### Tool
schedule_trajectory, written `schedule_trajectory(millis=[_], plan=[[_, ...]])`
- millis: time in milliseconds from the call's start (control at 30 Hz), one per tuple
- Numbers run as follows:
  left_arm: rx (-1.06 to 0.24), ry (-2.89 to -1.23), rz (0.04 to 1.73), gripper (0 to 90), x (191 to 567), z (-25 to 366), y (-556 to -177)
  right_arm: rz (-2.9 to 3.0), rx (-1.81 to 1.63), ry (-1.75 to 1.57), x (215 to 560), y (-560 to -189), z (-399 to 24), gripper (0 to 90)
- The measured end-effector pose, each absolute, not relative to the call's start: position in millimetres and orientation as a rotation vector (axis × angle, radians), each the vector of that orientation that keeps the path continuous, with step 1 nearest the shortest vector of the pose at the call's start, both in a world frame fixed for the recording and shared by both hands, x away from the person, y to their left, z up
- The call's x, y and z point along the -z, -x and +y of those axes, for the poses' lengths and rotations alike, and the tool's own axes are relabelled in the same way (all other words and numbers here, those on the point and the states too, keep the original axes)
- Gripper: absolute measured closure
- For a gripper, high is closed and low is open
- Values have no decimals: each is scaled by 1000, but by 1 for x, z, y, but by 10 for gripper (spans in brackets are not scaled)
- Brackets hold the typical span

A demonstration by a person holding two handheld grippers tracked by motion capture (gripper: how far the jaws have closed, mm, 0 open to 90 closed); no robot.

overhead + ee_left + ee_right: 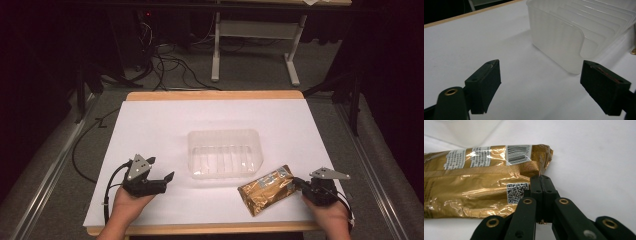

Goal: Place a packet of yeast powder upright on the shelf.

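Right tongs (541, 185) clamped on gold packet (474, 185) end edge; left tongs (541, 82) gaping, near clear tub (574, 32)

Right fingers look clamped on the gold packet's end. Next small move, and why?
Probably lift the gold packet a little and carry it toward the clear tub. The right gripper is shut on the packet's crimped end seam, the packet lies flat on the white table just beside the tub, and the tub looks empty. The left gripper is open, holding nothing.
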State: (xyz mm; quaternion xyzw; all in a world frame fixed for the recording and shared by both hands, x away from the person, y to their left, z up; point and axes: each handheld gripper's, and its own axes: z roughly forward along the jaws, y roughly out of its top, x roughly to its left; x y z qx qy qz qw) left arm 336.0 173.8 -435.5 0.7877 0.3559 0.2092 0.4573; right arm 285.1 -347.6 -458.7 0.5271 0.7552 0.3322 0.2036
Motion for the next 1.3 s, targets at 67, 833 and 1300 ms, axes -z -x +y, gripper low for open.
schedule_trajectory(millis=[67, 833, 1300], plan=[[-511, -1941, 876, 172, 436, 174, -336, 2097, -911, -1463, 460, -293, -352, 900], [-521, -1952, 867, 173, 436, 172, -334, 2048, -871, -1462, 461, -315, -358, 900], [-511, -1948, 856, 173, 436, 173, -333, 1949, -1046, -1512, 453, -303, -368, 758]])
